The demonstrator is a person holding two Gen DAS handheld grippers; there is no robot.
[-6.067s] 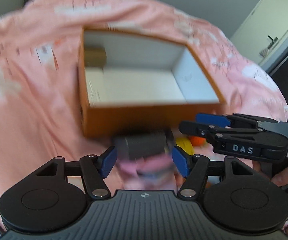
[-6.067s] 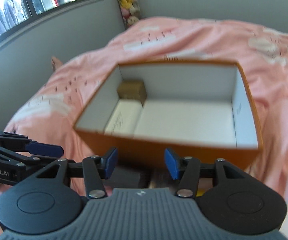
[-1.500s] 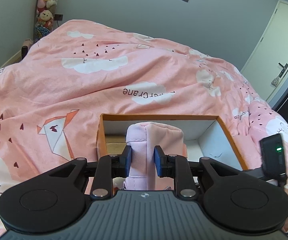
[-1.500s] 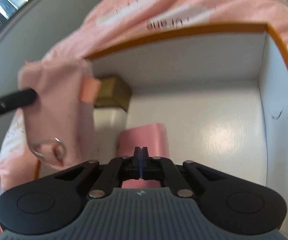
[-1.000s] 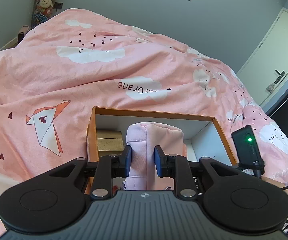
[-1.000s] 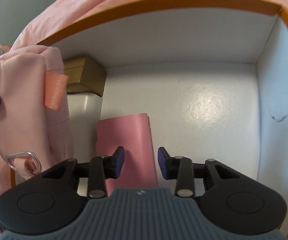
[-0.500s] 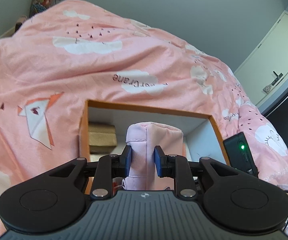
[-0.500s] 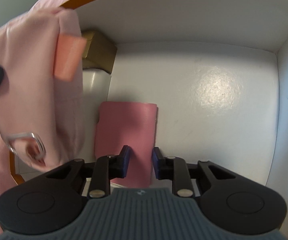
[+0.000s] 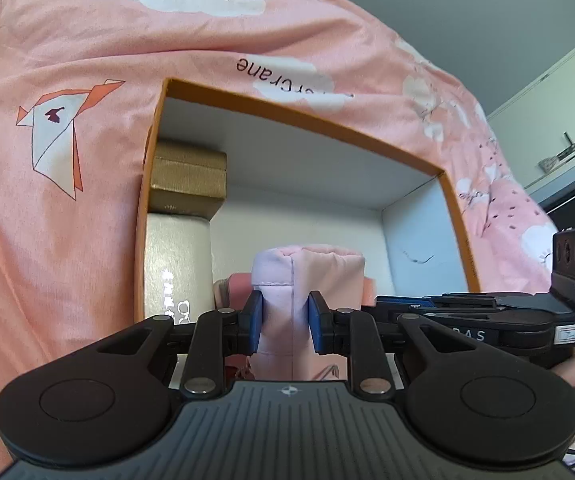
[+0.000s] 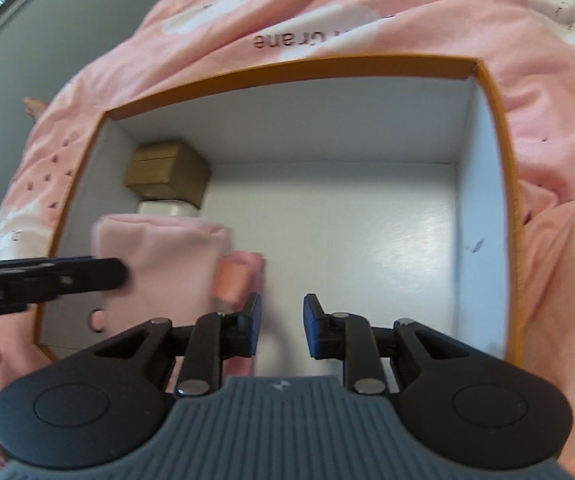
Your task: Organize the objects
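Left wrist view: the left tool (image 9: pixel 283 322) is clamped tight on a pink pouch (image 9: pixel 307 276), its pads pressing the fabric from both sides. The pouch stands up on end, long axis rising away from the fingers, and hangs over the near left part of the open orange box (image 9: pixel 299 120) that sits on the bed (image 9: pixel 67 40). Straight below and just beyond it lies a flat pink card (image 9: pixel 239 284), mostly hidden. To its left a white box (image 9: pixel 177 256) runs along the left wall, with a gold box (image 9: pixel 187 178) in the far left corner. The right tool (image 9: pixel 407 304) reaches in from the right at the same height, close beside the pouch.

Right wrist view: the right tool (image 10: pixel 281 330) has its jaws slightly apart with nothing between them; only the bare white floor of the box shows in the gap. The pouch lies to its left, held by the left tool, over the pink card. The floor to the right is free, so I judge the left hand alone lowers the pouch, straight down or slightly rightward.
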